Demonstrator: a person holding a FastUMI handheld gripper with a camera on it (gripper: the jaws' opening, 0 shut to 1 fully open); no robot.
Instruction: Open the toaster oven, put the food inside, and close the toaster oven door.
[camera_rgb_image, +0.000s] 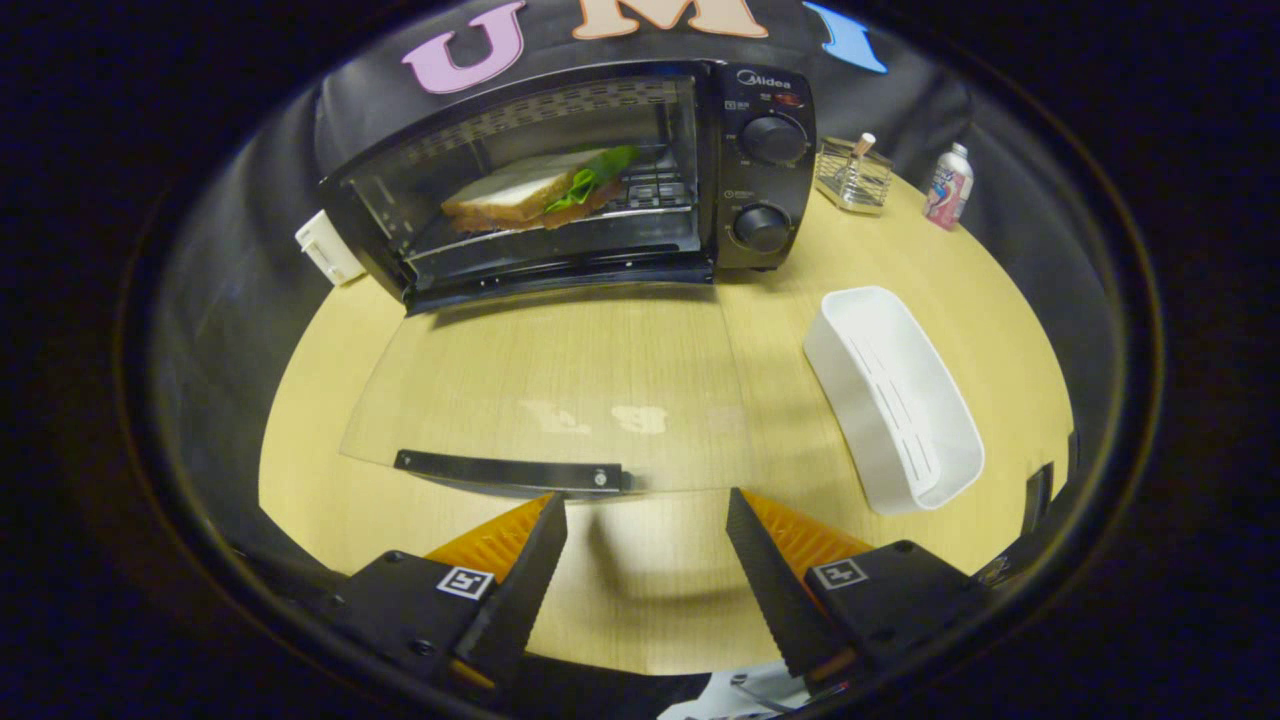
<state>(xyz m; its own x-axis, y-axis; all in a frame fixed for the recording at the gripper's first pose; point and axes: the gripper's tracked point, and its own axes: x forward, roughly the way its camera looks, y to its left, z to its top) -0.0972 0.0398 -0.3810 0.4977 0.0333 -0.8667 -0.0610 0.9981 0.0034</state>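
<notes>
A black toaster oven (760, 160) stands at the far side of the round wooden table (320, 480). Its glass door (560, 390) is folded down flat towards me, with the black handle (510, 470) at the near edge. A sandwich (540, 190) with white bread and green lettuce lies on the rack inside the oven. My gripper (645, 505) is open, its fingertips just short of the door's near edge and handle, with nothing between the fingers.
An empty white tray (890, 400) lies to the right of the door. A wire holder (853, 175) and a small bottle (948, 187) stand beyond it to the right of the oven. A white block (328, 247) sits at the oven's left.
</notes>
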